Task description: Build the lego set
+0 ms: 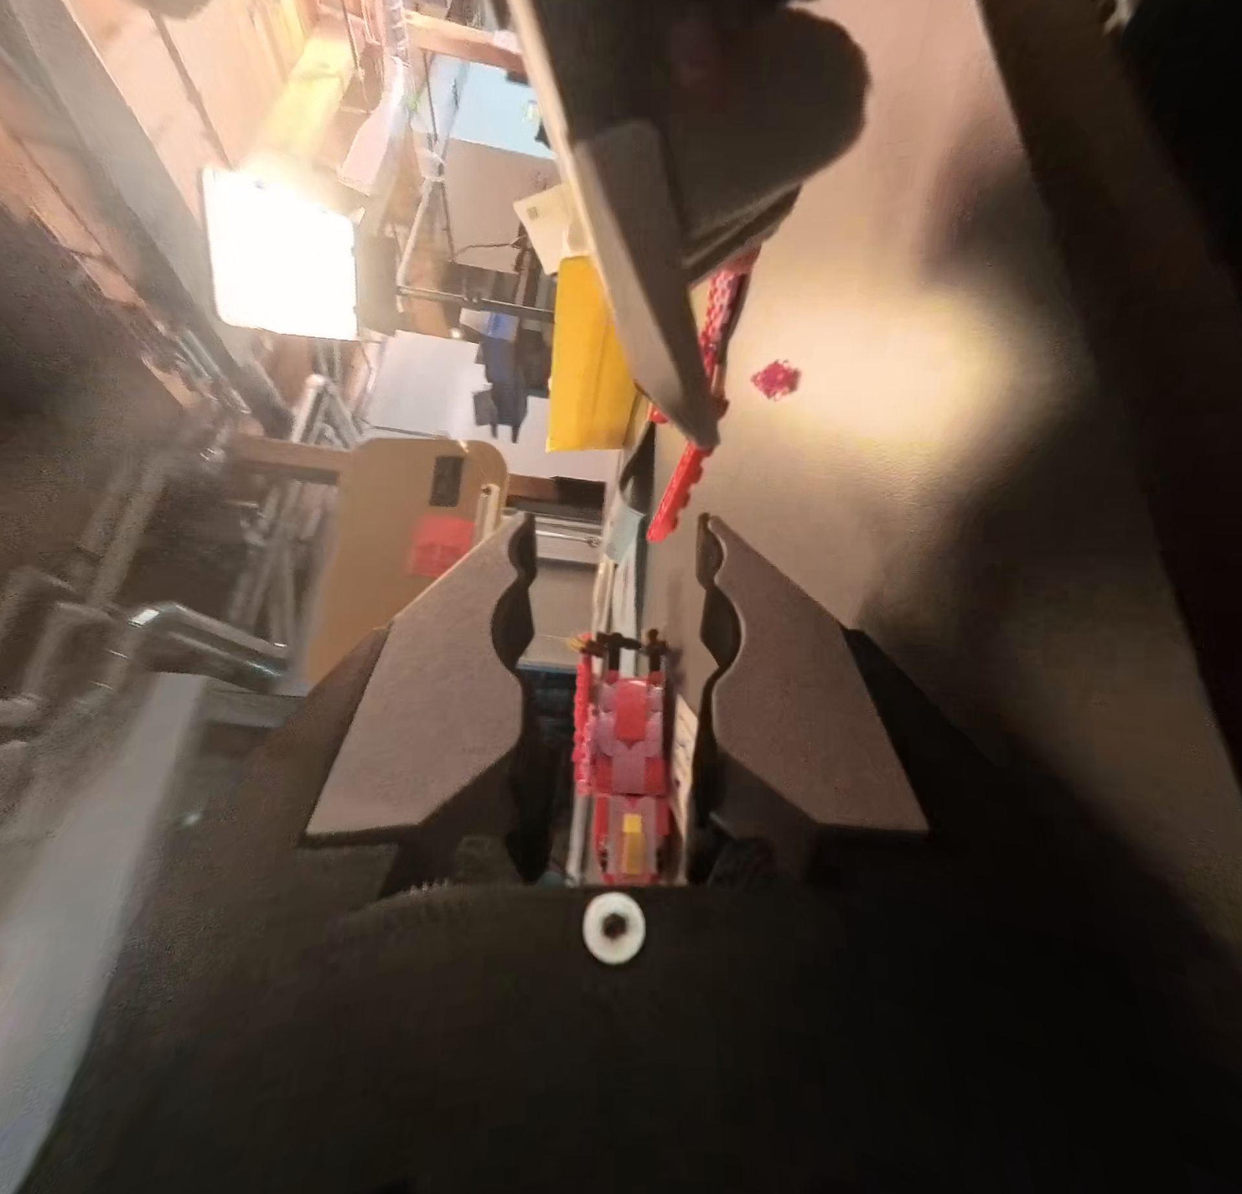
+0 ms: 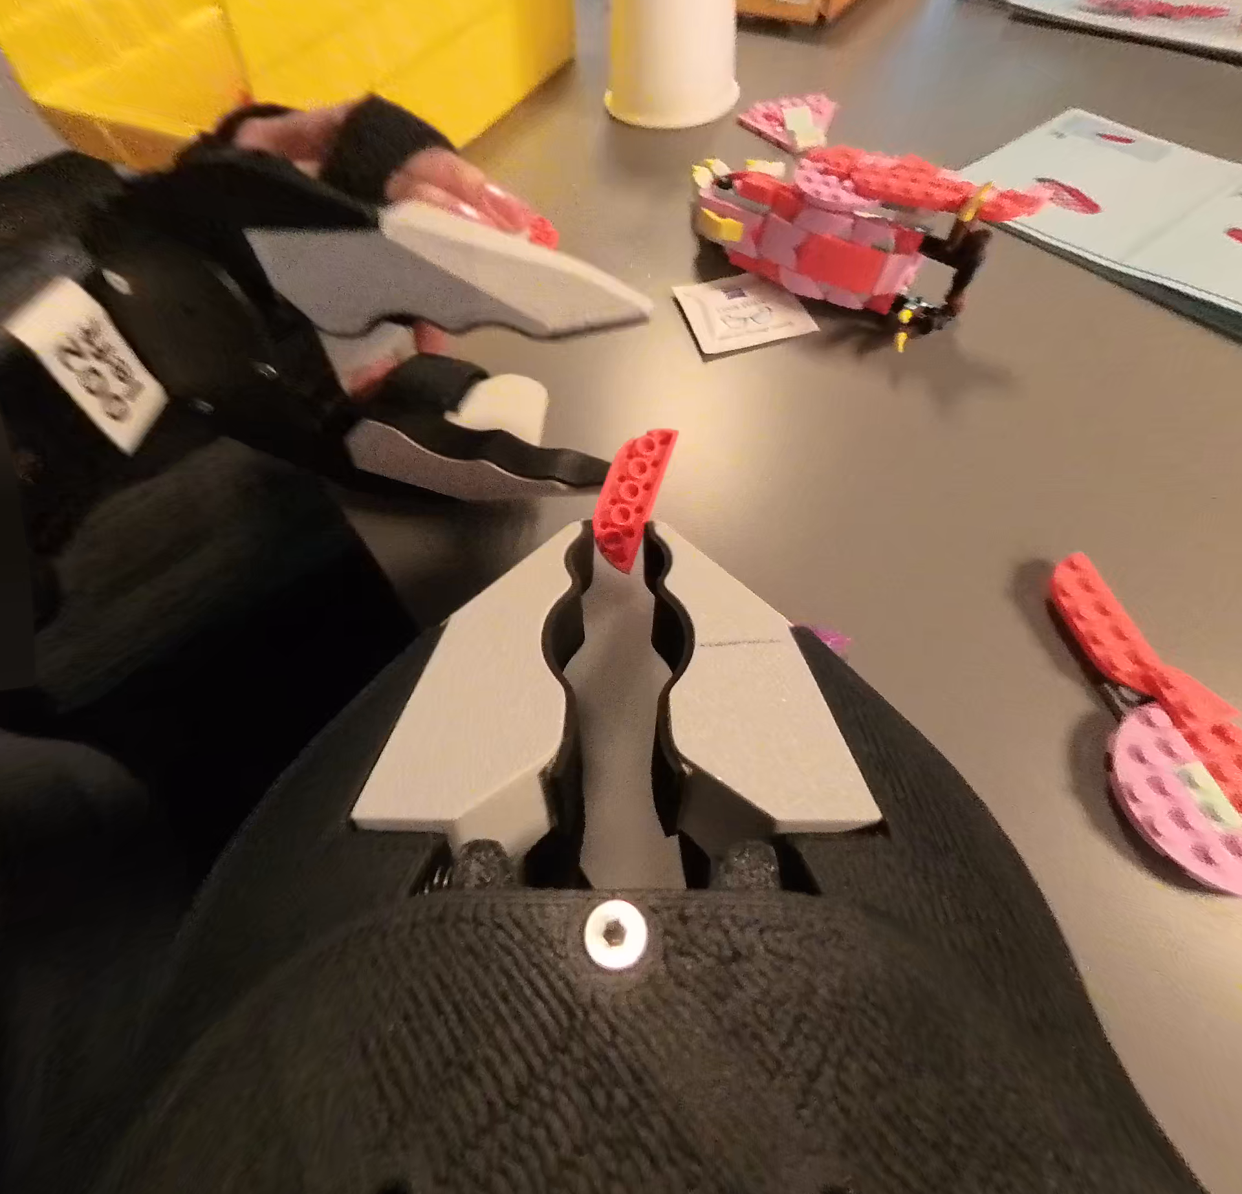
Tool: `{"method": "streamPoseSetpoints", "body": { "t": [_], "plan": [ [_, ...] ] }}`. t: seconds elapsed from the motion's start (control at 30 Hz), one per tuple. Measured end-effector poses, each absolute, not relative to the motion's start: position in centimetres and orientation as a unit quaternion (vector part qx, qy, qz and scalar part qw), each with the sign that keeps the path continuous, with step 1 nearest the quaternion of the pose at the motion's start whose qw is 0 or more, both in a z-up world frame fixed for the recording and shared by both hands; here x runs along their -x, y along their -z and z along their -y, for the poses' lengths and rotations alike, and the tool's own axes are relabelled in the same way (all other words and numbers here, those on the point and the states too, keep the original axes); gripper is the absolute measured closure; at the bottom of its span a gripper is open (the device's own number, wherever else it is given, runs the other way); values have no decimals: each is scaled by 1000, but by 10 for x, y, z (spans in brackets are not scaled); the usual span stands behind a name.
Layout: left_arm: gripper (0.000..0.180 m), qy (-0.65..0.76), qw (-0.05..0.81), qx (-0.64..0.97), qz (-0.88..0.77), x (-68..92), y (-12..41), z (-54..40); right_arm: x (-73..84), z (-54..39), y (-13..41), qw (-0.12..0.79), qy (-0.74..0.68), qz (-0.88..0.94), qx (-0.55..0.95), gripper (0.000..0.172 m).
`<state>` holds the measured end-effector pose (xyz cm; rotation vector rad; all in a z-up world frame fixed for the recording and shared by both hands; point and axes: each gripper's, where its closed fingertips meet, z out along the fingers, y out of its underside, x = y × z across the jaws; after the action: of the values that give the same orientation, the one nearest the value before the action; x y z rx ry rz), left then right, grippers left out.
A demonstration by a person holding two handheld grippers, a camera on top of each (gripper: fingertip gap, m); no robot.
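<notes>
Gripping: a red curved plate [image 2: 635, 500] is clamped between the fingertips of the right gripper [image 2: 618, 533], its underside tubes shown, held above the grey table [image 2: 874, 490].
Left gripper: the left gripper [image 2: 591, 395] is seen with jaws spread apart and nothing between them, one tip just beside the plate.
Right side: a red and pink wing piece [image 2: 1156, 711] is laid flat.
Farther: a red and pink brick model [image 2: 840, 234] is set beside booklets [image 2: 1142, 221]; a white cup [image 2: 672, 39] and yellow box [image 2: 302, 26] are beyond.
</notes>
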<state>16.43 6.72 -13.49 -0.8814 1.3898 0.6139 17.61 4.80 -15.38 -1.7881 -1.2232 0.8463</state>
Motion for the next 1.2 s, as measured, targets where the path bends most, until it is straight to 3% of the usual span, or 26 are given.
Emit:
{"method": "streamPoseSetpoints", "body": {
  "t": [0.17, 0.33, 0.47, 0.6, 0.77, 0.87, 1.03, 1.13, 1.2],
  "plan": [
    [165, -320, 630, 333, -624, -170, 137, -63, -175, -41, 144, 374, -397, 459, 701, 159],
    [176, -322, 627, 346, -619, -168, 136, -67, -177, -41, 134, 413, -385, 477, 673, 160],
    [176, -369, 633, 360, -577, -155, 121, -79, -182, -53, 125, 460, -349, 462, 673, 151],
    [177, -318, 640, 407, -569, -153, 123, -80, -179, -50, 114, 511, -325, 489, 628, 139],
    [177, -222, 635, 434, -599, -165, 135, -70, -176, -50, 120, 628, -15, 638, 446, 159],
    [177, -191, 631, 446, -605, -165, 139, -68, -171, -45, 126, 633, 55, 670, 383, 168],
    [173, -202, 647, 436, -592, -165, 136, -69, -174, -47, 127, 611, -36, 644, 460, 170],
    [157, -205, 651, 454, -573, -158, 133, -74, -192, -67, 114, 604, -118, 563, 551, 170],
    [157, -201, 655, 464, -561, -155, 130, -76, -214, -85, 116, 555, -182, 506, 635, 170]
  ]
}}
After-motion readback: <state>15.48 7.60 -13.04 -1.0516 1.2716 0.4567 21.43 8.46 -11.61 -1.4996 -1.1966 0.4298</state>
